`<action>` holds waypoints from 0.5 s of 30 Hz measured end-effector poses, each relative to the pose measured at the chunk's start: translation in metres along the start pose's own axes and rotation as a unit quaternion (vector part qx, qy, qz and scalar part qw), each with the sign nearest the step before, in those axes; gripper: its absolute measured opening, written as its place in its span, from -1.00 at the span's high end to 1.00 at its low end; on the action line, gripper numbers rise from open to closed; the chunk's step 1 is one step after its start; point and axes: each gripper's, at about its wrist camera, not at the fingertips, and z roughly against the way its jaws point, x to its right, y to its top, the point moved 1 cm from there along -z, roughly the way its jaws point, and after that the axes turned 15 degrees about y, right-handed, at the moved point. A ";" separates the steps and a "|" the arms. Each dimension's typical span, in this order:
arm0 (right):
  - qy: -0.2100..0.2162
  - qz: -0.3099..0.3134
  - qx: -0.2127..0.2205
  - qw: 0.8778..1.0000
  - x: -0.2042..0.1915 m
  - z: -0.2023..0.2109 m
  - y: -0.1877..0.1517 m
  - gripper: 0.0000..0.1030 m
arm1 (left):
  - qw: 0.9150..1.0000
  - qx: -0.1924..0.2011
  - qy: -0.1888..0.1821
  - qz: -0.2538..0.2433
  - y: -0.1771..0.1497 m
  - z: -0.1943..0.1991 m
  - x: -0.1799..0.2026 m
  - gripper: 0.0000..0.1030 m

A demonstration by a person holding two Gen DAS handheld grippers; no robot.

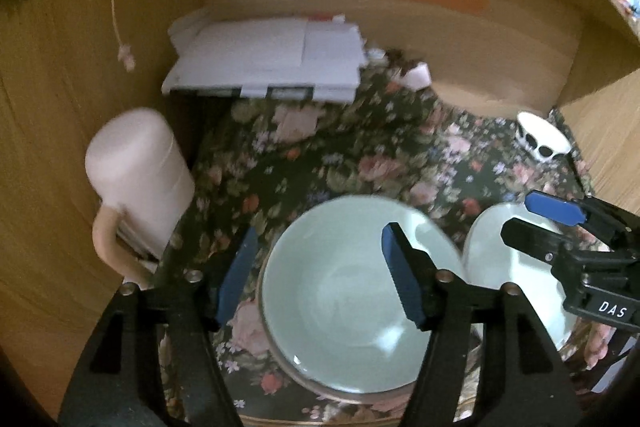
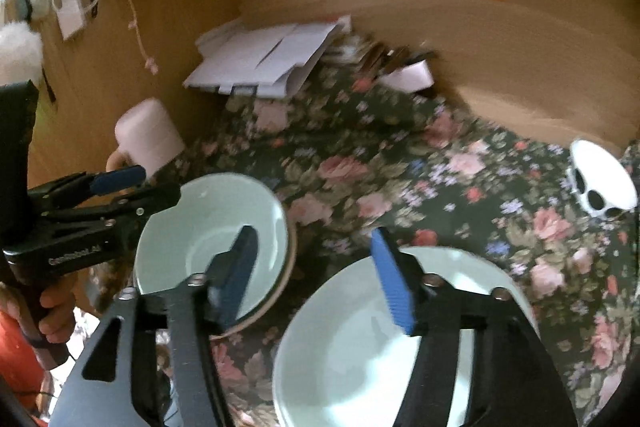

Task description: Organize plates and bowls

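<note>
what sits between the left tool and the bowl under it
Nothing visible. The left tool hangs open right over the pale bowl, one finger outside its rim, one over its inside.

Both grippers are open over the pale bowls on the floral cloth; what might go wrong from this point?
1. The left bowl sits stacked on a gold-rimmed plate; a careless regrasp by the left gripper may drag both.
2. The left bowl and the right bowl lie close together, as do the left gripper and the right gripper; they might knock each other.
3. The pink mug beside the left gripper could get bumped.
</note>
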 end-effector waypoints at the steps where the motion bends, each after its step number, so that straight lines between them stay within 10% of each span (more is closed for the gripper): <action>1: -0.003 -0.002 0.007 1.000 0.003 0.006 0.002 -0.21 | 1.000 0.005 -0.003 0.001 0.005 0.004 0.003 -0.28; 15: -0.090 -0.004 0.069 0.994 0.059 0.077 0.024 -0.34 | 0.997 0.055 -0.056 -0.021 0.049 0.031 0.072 -0.52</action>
